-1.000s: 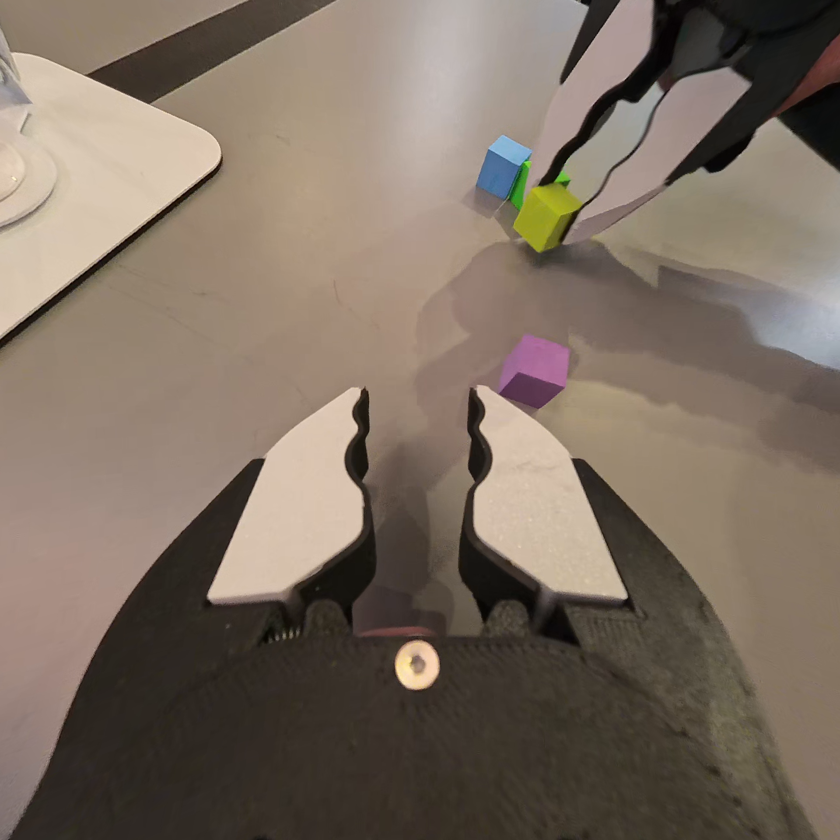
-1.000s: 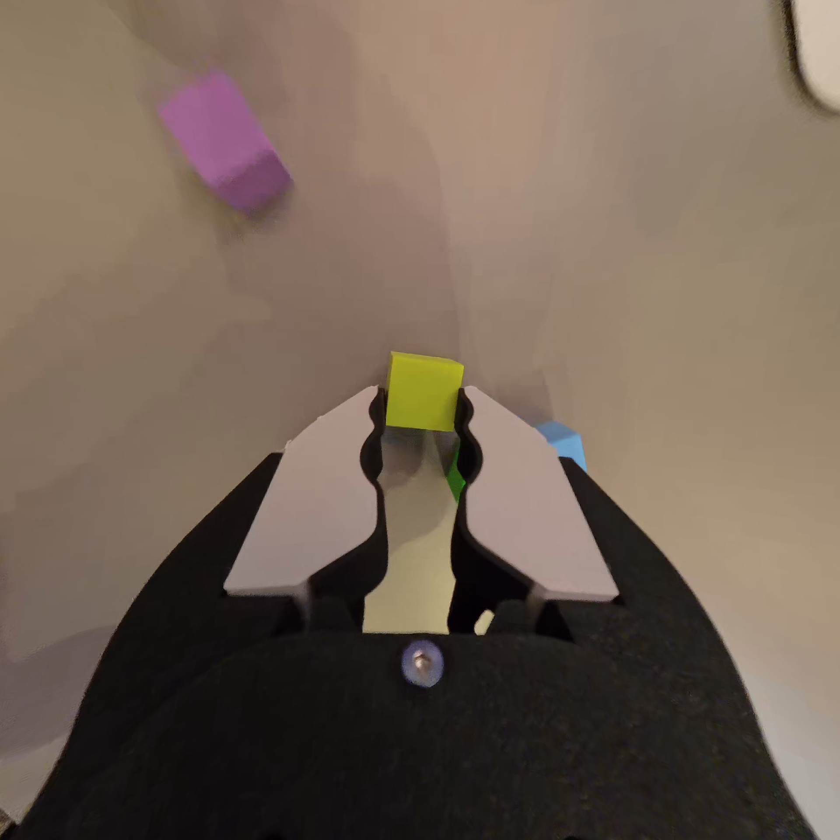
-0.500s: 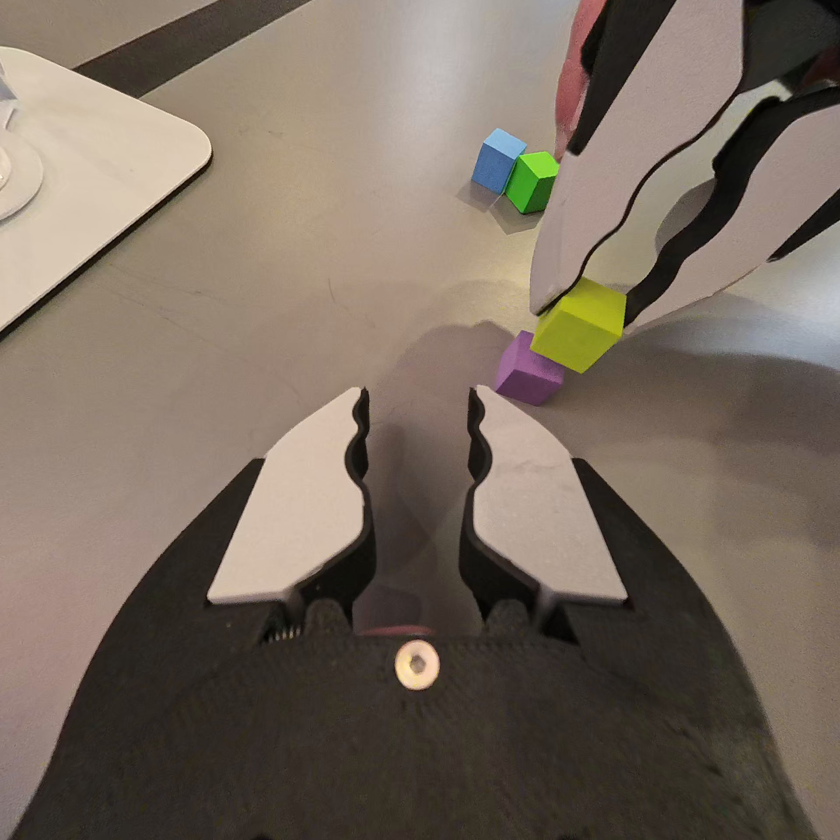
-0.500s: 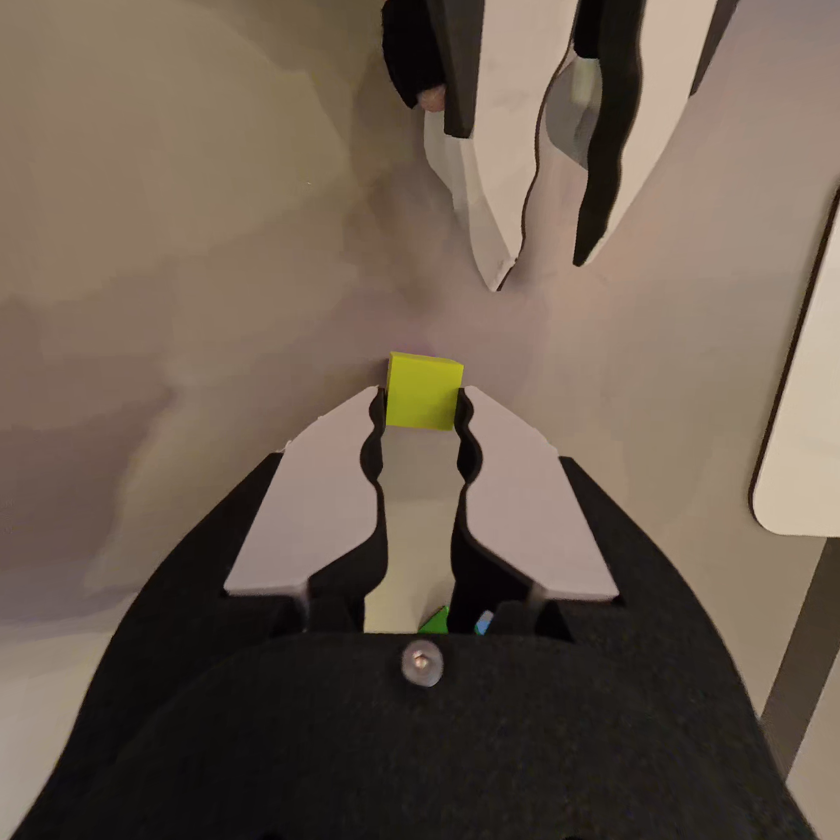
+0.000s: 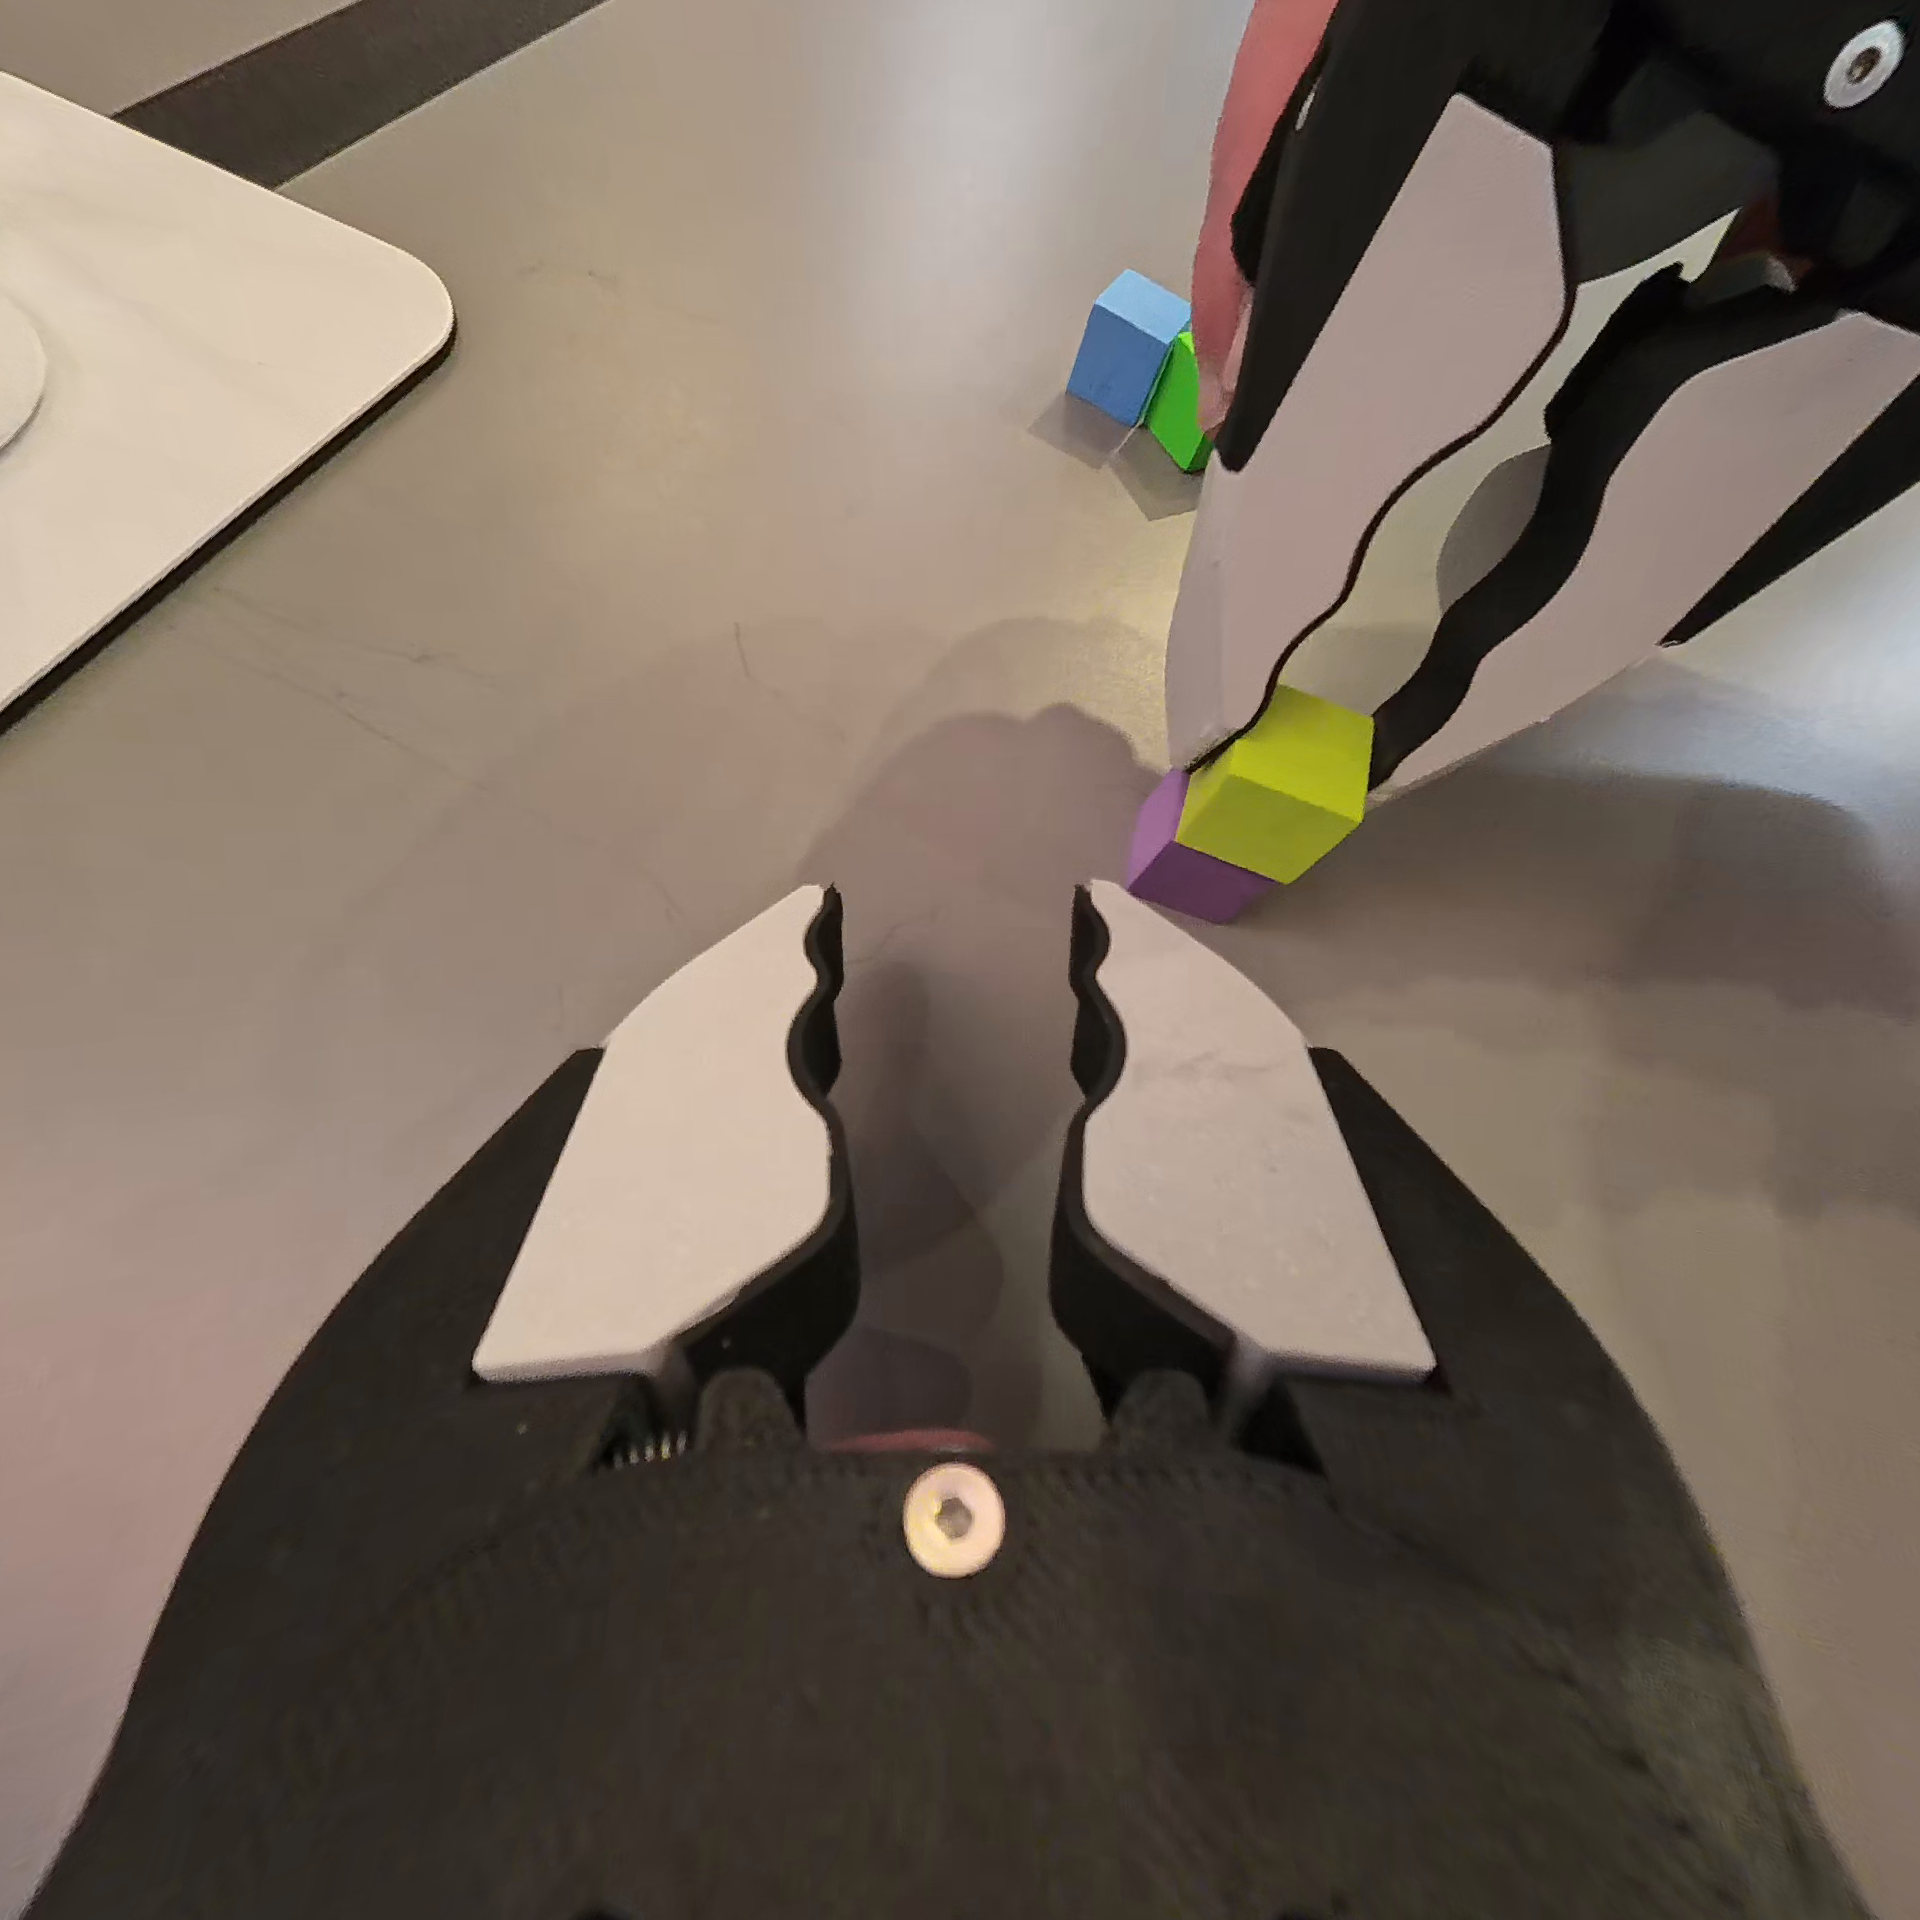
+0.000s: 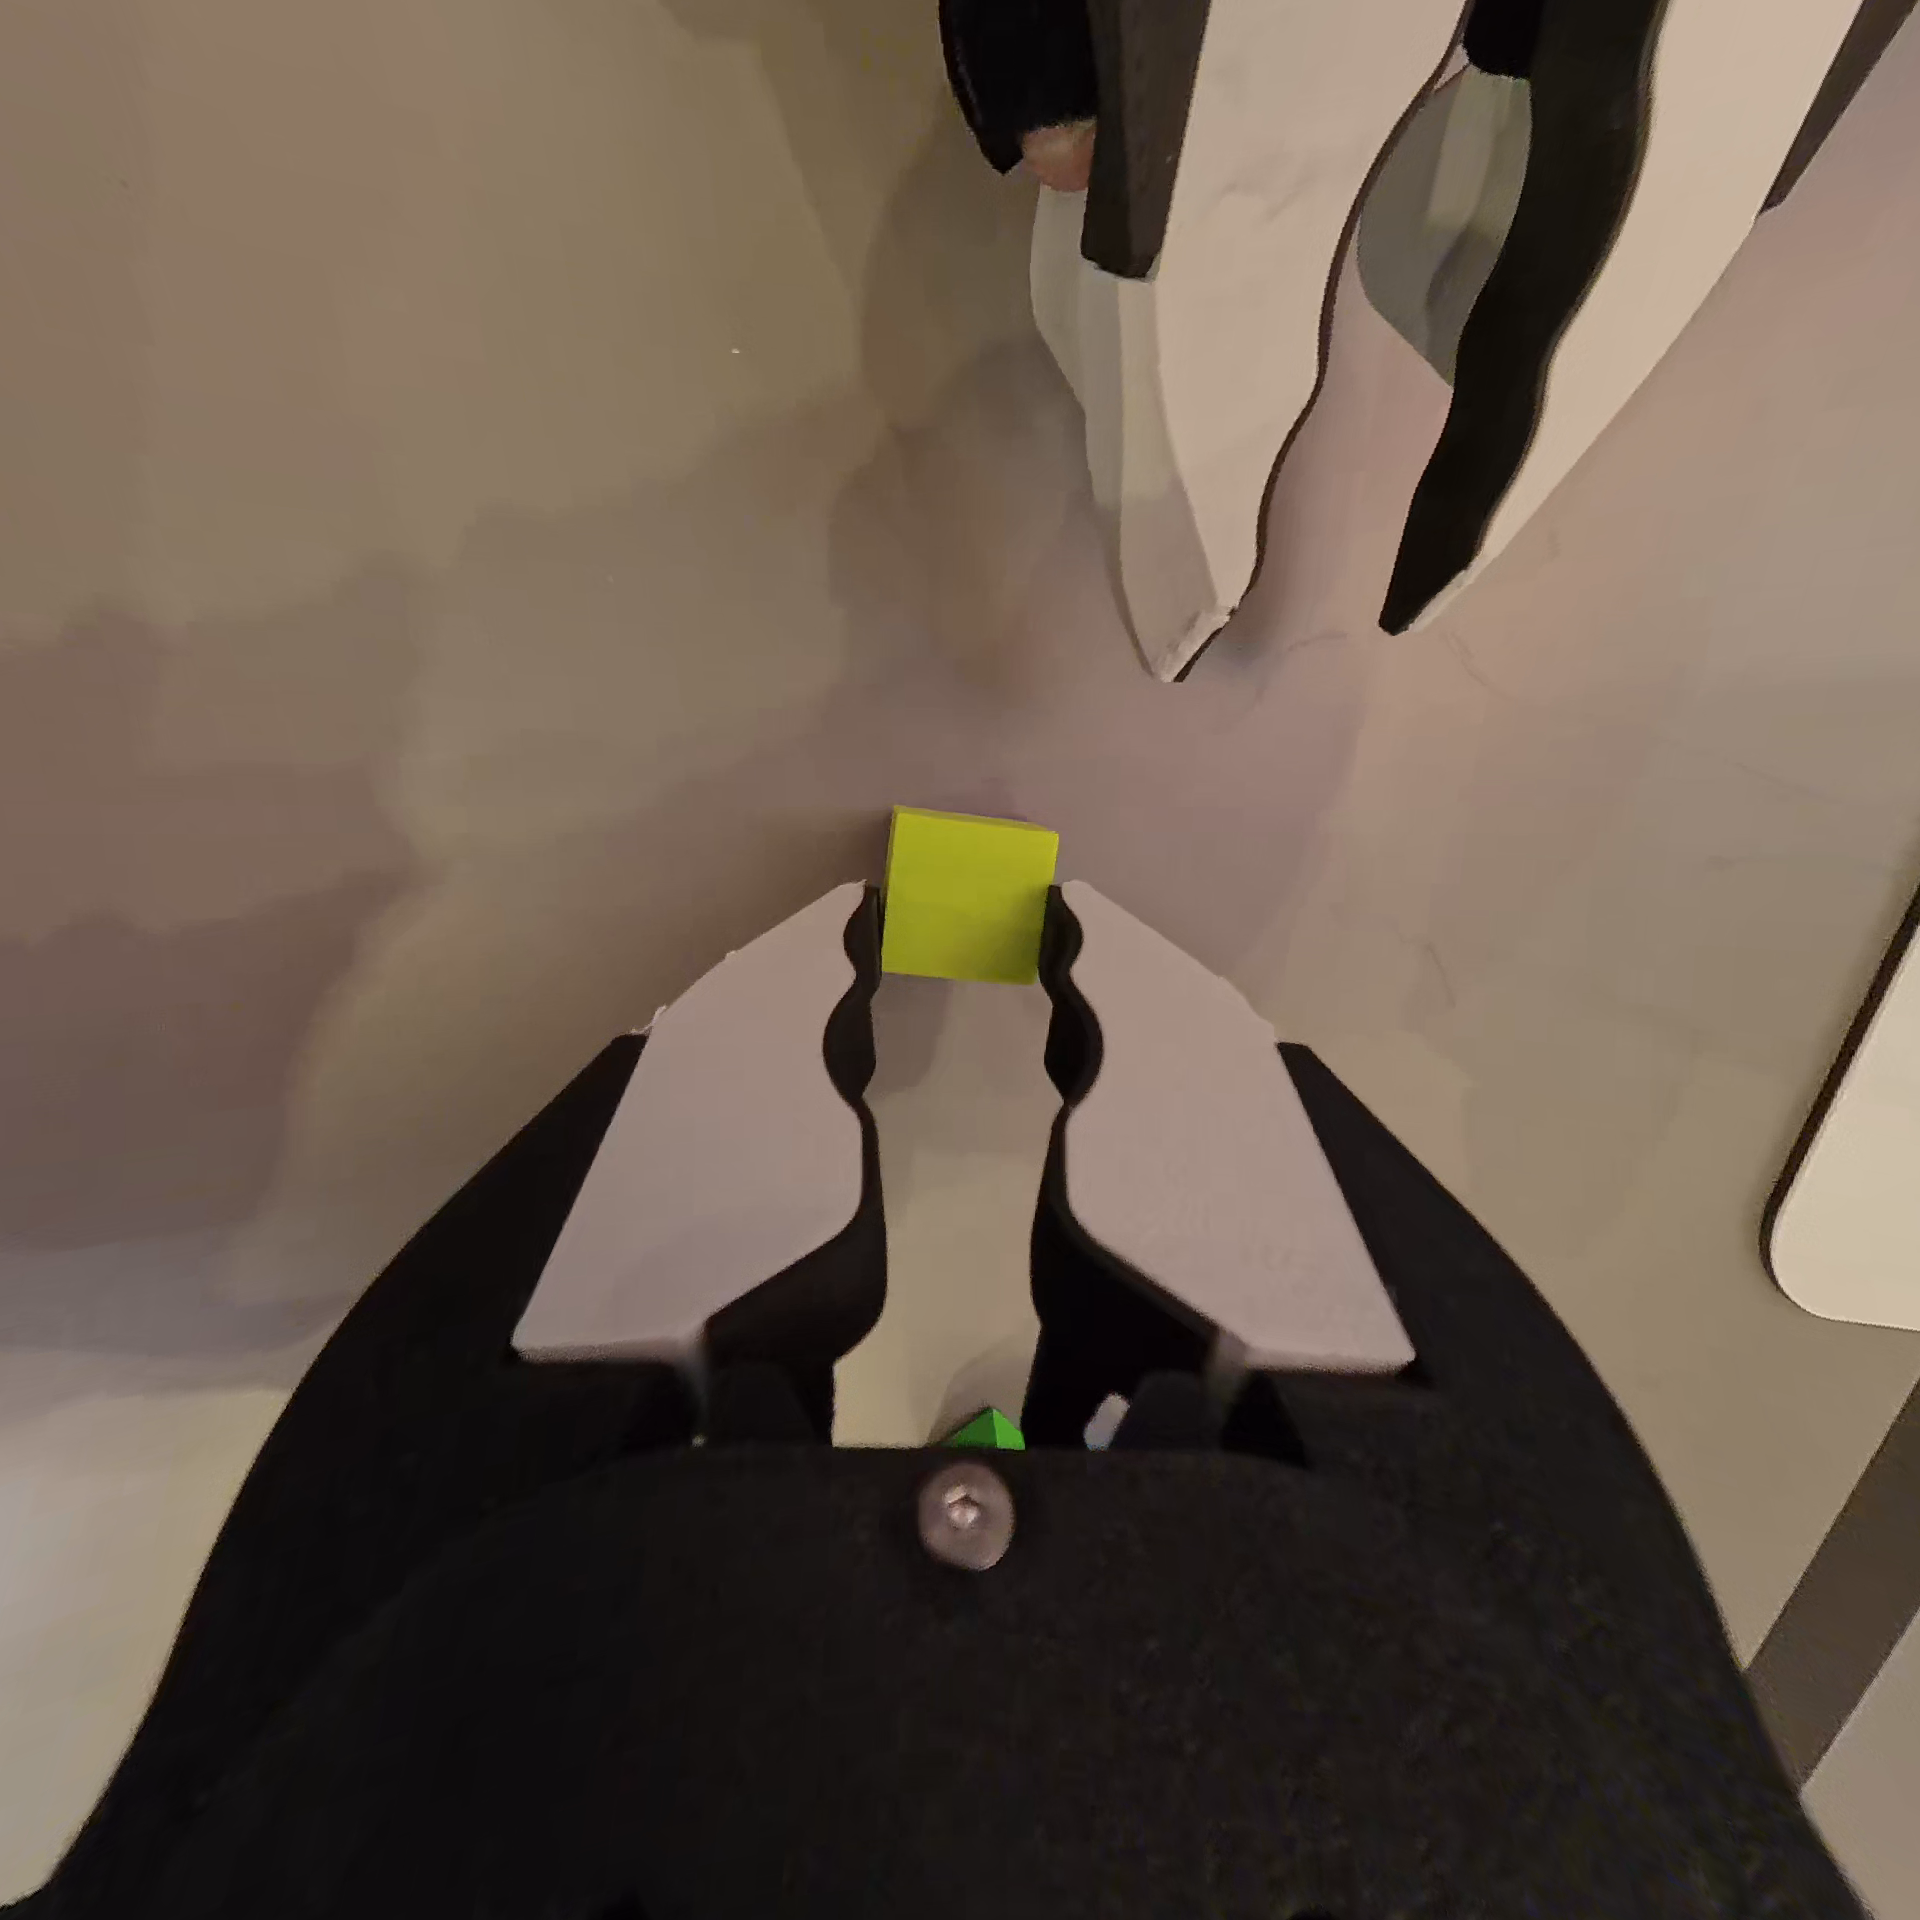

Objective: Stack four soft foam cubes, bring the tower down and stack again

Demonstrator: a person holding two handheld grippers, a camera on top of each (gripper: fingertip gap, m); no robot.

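Right tongs [image 6: 961,904] clenched on yellow-green cube [image 5: 1276,784] atop purple cube [image 5: 1195,862], left tongs [image 5: 951,909] released, empty; risk: off-centre seating lets it topple on release.

Four small foam cubes, two hand-held grippers, one pale mat, one table.

The cubes come one to a colour: a yellow-green foam cube [image 5: 1273,784], a purple foam cube [image 5: 1184,868], a blue foam cube [image 5: 1127,343] and a bright green foam cube [image 5: 1179,400]. There are two black two-finger grippers with pale fingers, the left gripper [image 5: 951,904] and the right gripper [image 6: 966,894], plus a single white rounded-corner mat [image 5: 208,343] on the one grey table [image 5: 623,623].
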